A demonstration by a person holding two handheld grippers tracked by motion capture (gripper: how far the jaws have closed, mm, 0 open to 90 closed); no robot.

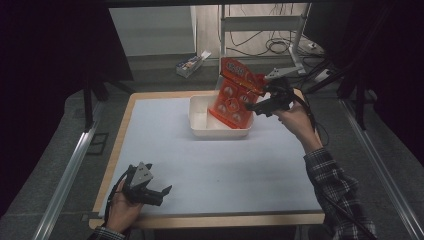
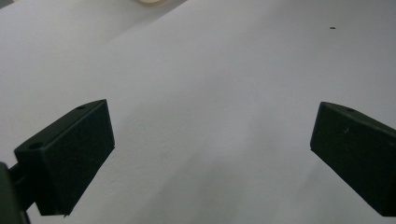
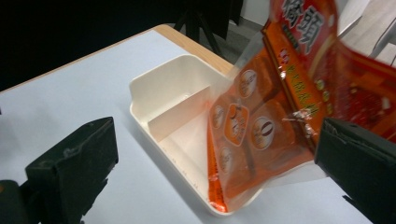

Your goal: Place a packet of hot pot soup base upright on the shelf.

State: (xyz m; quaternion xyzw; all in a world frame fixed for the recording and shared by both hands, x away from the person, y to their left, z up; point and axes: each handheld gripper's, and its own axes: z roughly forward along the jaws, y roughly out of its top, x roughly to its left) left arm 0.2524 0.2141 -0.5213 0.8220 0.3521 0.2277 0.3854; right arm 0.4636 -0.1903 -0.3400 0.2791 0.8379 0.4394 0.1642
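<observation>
An orange snack bag stands tilted in a white tray at the back middle of the table. Its lower corner rests inside the tray, which has a divider wall. My right gripper is open at the bag's right side. Its jaws are wide apart, and the right one sits against the bag's edge. My left gripper is open low over the bare white tabletop near the front left corner, with nothing between its jaws.
The white table surface has a wooden rim. A small box lies on the floor beyond the table. A metal stand with cables is behind the tray. Dark curtains hang at both sides.
</observation>
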